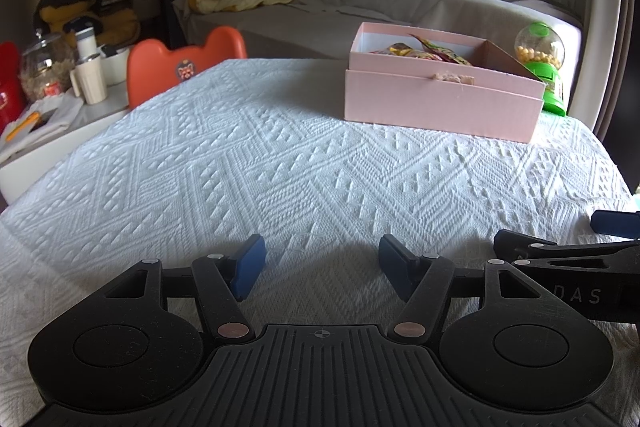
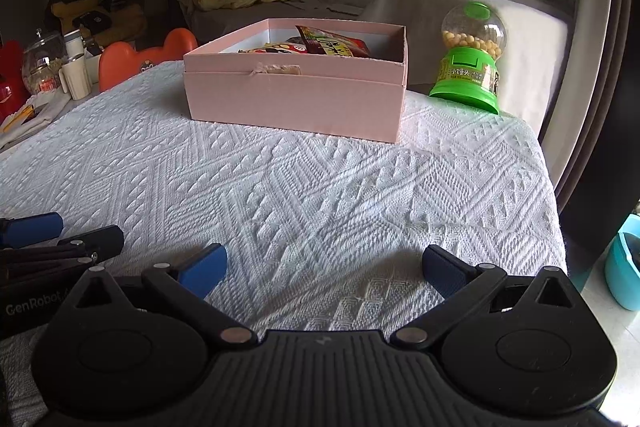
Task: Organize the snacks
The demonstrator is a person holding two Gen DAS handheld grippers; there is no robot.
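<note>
A pink cardboard box (image 1: 440,103) (image 2: 296,99) stands at the far side of the white-clothed table, with snack packets (image 1: 424,53) (image 2: 320,47) lying inside it. A green candy dispenser (image 1: 544,67) (image 2: 472,59) with a clear globe stands just right of the box. My left gripper (image 1: 322,267) hovers low over the near part of the cloth, open, nothing between its blue pads. My right gripper (image 2: 324,267) is beside it, also open and empty. Each gripper's fingers show at the edge of the other's view.
The table's right edge (image 2: 552,195) drops off toward a turquoise bin (image 2: 624,267) on the floor. An orange chair back (image 1: 184,67) stands at the far left edge, with a jar and cups (image 1: 88,75) on a side table. A covered sofa with plush toys lies behind.
</note>
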